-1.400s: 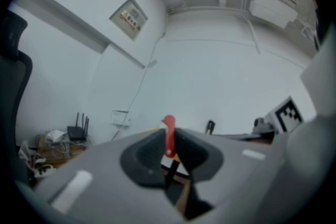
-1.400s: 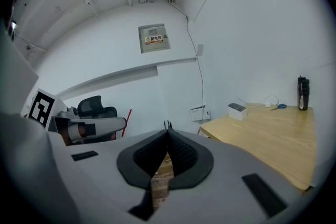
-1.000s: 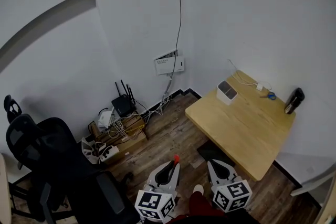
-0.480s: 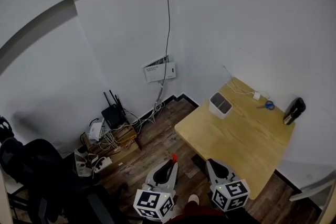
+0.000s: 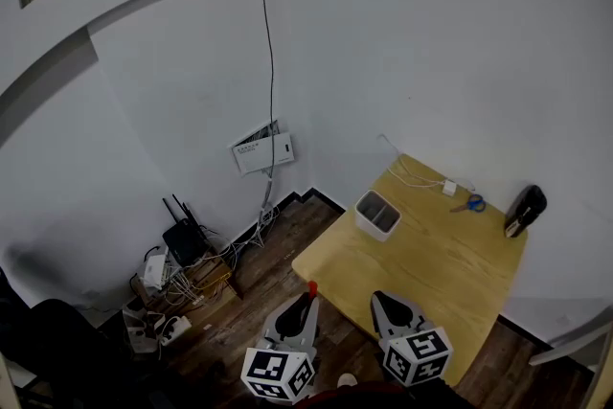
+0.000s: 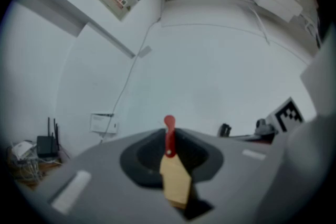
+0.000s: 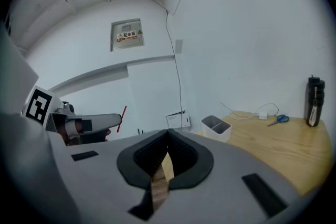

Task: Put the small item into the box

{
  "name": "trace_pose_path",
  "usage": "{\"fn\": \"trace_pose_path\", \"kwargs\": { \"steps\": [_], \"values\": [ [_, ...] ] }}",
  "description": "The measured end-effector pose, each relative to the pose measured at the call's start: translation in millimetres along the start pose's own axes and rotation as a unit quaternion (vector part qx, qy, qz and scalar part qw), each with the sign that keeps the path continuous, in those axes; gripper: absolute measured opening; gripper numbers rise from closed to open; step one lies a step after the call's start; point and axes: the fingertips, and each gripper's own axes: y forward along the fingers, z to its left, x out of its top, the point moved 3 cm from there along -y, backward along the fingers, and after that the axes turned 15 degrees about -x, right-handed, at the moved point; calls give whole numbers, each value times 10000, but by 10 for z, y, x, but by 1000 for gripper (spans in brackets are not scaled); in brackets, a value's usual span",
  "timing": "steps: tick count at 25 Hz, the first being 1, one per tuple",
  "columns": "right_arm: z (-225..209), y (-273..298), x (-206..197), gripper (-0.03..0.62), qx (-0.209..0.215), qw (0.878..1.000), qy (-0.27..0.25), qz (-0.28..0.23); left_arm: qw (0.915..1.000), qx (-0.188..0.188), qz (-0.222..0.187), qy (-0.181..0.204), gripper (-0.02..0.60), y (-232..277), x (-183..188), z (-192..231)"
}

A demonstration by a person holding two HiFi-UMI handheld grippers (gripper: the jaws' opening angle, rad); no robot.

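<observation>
The left gripper (image 5: 305,302) is clenched on a thin red stick-like item (image 6: 169,138), whose tip pokes out beyond its jaw tips. Just to its right, the right gripper (image 5: 385,304) has its jaws pressed together on nothing. The white two-compartment plastic box (image 5: 377,215) stands ahead of both grippers and to the right of the left one, well apart from the red item, on the pale wooden table (image 5: 431,263). The step in hand looks like the carry. Hold the squeeze steady, bring the left gripper over one compartment, dip the tip inside the walls, and only then loosen. The box looks light and may slide if nudged.
</observation>
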Motion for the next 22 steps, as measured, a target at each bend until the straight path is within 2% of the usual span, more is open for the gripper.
{"fn": "trace_pose_path", "kwargs": {
  "steps": [13, 22],
  "values": [
    [-488, 221, 112, 8, -591, 9980, 193, -56, 9989, -463, 93, 50, 55, 666, 60, 119],
    [-761, 551, 237, 8, -1123, 9929, 397, -72, 9949, -965, 242, 174, 55, 1244, 211, 373]
  ]
}}
